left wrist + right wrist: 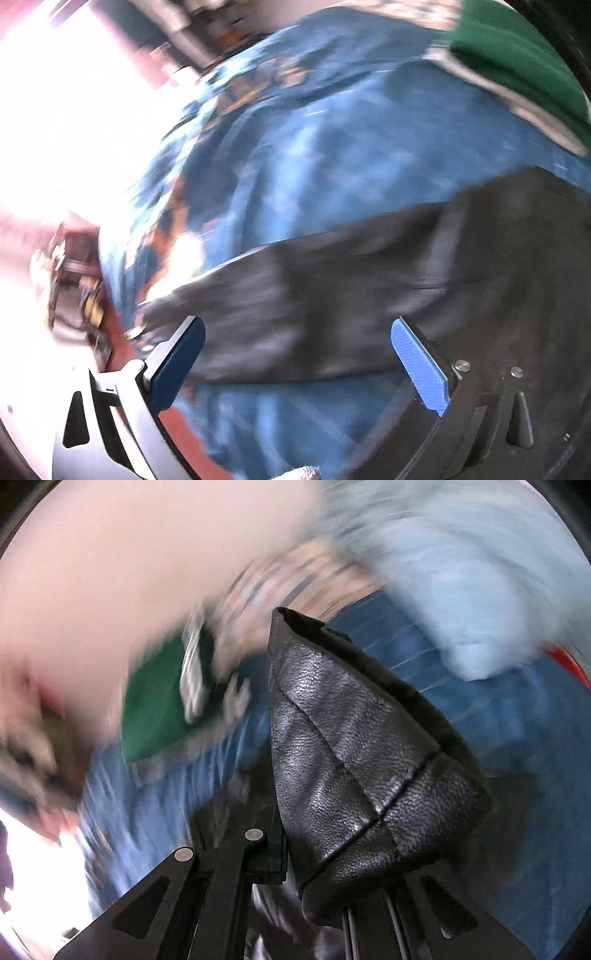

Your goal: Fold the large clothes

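Observation:
A black garment (332, 280) lies across a blue patterned bedspread (332, 147), blurred by motion. My left gripper (295, 362) is open, its blue pads (421, 369) spread wide just above the garment's near edge, holding nothing. In the right wrist view my right gripper (295, 864) is shut on a bunched fold of the black garment (351, 757), which has a shiny pebbled surface and stands up in front of the lens, hiding the fingertips.
A green folded cloth (517, 62) lies at the far right of the bed; it also shows in the right wrist view (155, 709). A pale blue pillow or cloth (461, 590) lies at the upper right. Bright window glare and furniture (74, 280) are at left.

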